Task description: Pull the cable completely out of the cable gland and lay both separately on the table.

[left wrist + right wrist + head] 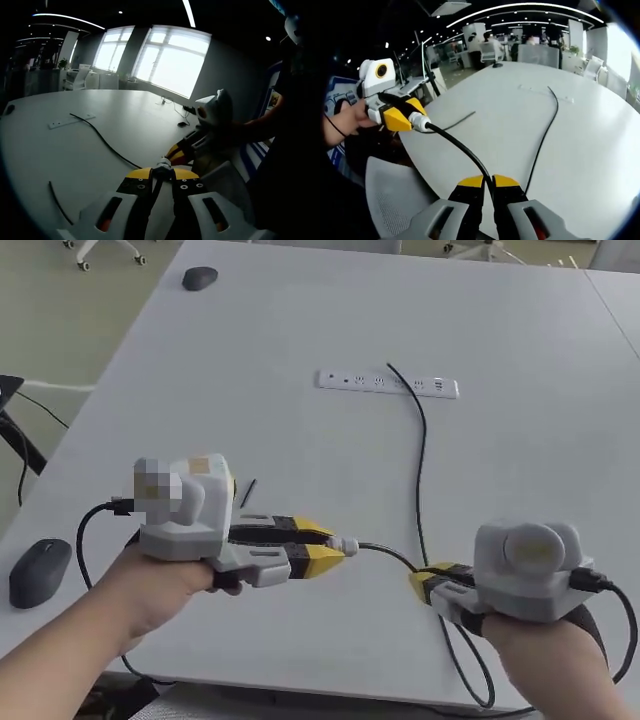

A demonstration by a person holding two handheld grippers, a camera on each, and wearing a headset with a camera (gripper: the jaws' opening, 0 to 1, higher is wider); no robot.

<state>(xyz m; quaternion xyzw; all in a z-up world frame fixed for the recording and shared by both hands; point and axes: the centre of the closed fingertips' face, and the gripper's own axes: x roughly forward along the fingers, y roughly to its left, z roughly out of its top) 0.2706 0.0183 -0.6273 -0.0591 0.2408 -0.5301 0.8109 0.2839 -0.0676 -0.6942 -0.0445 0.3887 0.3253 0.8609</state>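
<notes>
Grippers both hang over the near edge of the white table (300,440), each held in one of the person's hands. The right gripper (425,583) has its yellow-tipped jaws pressed together on the black cable (390,555); in the right gripper view the cable rises straight out from between the closed tips. Just to the left of it, the left gripper (330,547) pinches the pale cable gland (347,545) between its own yellow tips, jaws closed on it (the left gripper view shows the gland (163,165) seated right at the tips). A short, slack stretch of cable joins the two tools, and the cable still enters the gland, which is held above the tabletop. A dark mouse (40,572) lies at the table's left edge, close to the left hand. A short black strip (247,492) lies on the table behind the left gripper. From the right gripper the cable runs away across the table and passes the white power strip (388,384). A second mouse (200,278) sits at the far left corner
</notes>
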